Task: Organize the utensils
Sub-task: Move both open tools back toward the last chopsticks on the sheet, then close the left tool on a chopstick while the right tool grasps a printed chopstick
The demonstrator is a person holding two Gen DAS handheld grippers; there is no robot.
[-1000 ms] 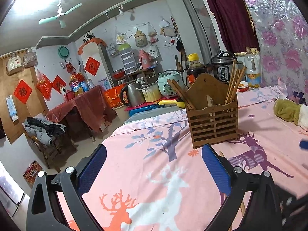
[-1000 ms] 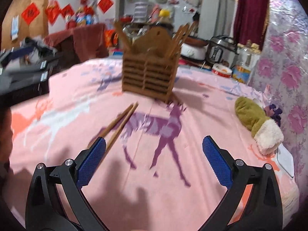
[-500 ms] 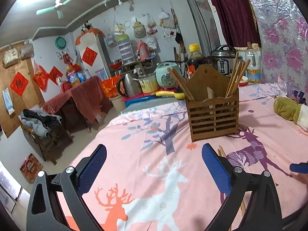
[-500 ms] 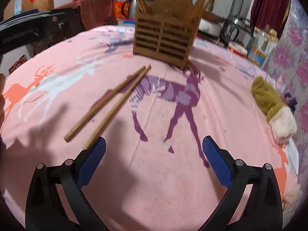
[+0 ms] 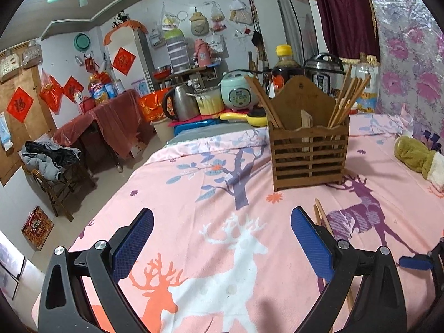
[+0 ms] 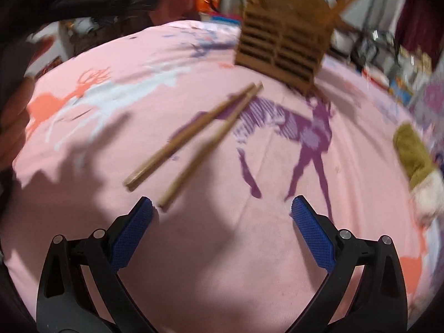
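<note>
A slatted wooden utensil holder (image 5: pixel 309 149) (image 6: pixel 283 41) stands on the pink deer-print cloth, with several chopsticks leaning out of it. Two loose wooden chopsticks (image 6: pixel 194 141) lie flat on the cloth in front of the holder; their far tips (image 5: pixel 319 212) peek out beside the left gripper's right finger. My right gripper (image 6: pixel 222 212) is open and low over the cloth, its left fingertip just short of the chopsticks' near ends. My left gripper (image 5: pixel 222 223) is open and empty, hovering to the left of the holder.
An olive and white plush item (image 5: pixel 416 156) (image 6: pixel 416 163) lies at the right. Behind the table's far edge stand a kettle (image 5: pixel 180 105), a rice cooker (image 5: pixel 237 95), a sauce bottle (image 5: pixel 285 63) and a pressure cooker (image 5: pixel 324 72). The right gripper's blue pad (image 5: pixel 415 262) shows low right.
The right gripper has dropped and moved forward toward the two loose chopsticks, which now lie much closer to its left finger. The left gripper has tilted slightly and stayed open.
</note>
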